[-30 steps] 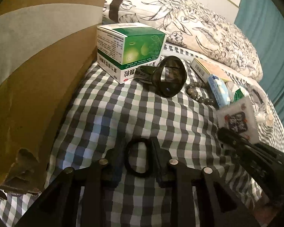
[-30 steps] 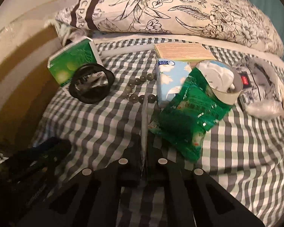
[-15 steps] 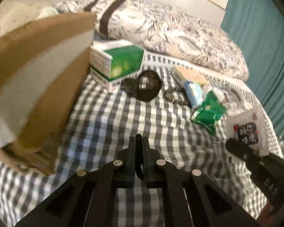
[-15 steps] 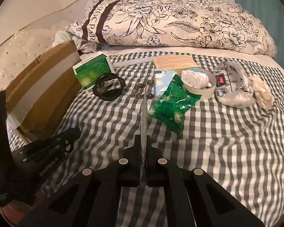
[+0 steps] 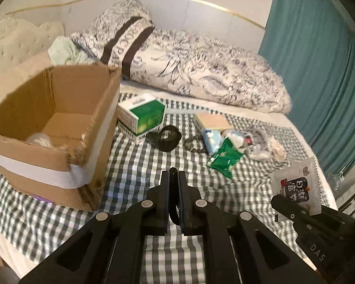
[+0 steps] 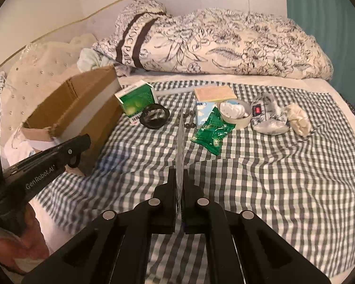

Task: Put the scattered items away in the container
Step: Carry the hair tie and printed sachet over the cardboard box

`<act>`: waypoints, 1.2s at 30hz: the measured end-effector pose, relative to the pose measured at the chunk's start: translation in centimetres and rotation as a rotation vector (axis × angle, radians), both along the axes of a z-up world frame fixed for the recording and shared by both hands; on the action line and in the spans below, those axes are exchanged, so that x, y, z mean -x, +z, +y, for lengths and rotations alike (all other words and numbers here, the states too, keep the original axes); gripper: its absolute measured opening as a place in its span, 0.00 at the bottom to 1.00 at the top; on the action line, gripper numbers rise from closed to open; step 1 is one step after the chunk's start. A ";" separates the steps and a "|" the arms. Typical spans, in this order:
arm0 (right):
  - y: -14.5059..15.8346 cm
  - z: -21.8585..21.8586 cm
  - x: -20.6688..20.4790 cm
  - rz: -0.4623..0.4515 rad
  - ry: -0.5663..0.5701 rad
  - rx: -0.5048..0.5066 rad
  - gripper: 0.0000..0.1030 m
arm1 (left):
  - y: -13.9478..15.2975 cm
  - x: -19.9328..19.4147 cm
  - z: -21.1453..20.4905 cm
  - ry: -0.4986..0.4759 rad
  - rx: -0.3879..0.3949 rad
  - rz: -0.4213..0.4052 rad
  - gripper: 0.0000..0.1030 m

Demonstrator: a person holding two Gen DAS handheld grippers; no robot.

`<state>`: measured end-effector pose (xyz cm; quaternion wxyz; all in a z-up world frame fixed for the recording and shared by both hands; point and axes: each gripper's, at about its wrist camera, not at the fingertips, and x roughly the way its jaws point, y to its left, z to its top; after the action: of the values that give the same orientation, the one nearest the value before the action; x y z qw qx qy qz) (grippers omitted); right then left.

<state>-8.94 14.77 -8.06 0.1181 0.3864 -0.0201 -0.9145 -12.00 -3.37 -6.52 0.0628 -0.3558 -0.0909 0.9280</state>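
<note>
Left hand-held gripper: clenched on black loop; cardboard box near left. Right hand-held gripper: clenched on flat sachet, farther away.

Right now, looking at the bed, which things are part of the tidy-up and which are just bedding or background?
Part of the job:
cardboard box
green and white carton
black ring
bead bracelet
green packet
tissue pack
hair band, in the left gripper
sachet, in the right gripper

Just lying about:
floral duvet
checked sheet
teal curtain
</note>
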 end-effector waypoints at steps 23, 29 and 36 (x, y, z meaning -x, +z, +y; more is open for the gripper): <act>8.1 -3.8 -6.4 0.118 0.047 0.037 0.03 | 9.1 -6.9 -2.5 0.006 0.029 0.136 0.06; 8.8 -5.9 -5.2 0.123 0.066 0.035 0.03 | 9.9 -5.8 -4.9 0.018 0.031 0.139 0.06; 9.6 -9.7 -2.5 0.123 0.106 0.027 0.03 | 10.6 -3.3 -8.9 0.052 0.029 0.133 0.06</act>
<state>-6.40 5.03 1.55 0.1726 0.3285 -0.0045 -0.9286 -8.69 -12.26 4.08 0.0395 -0.2917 -0.0821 0.9522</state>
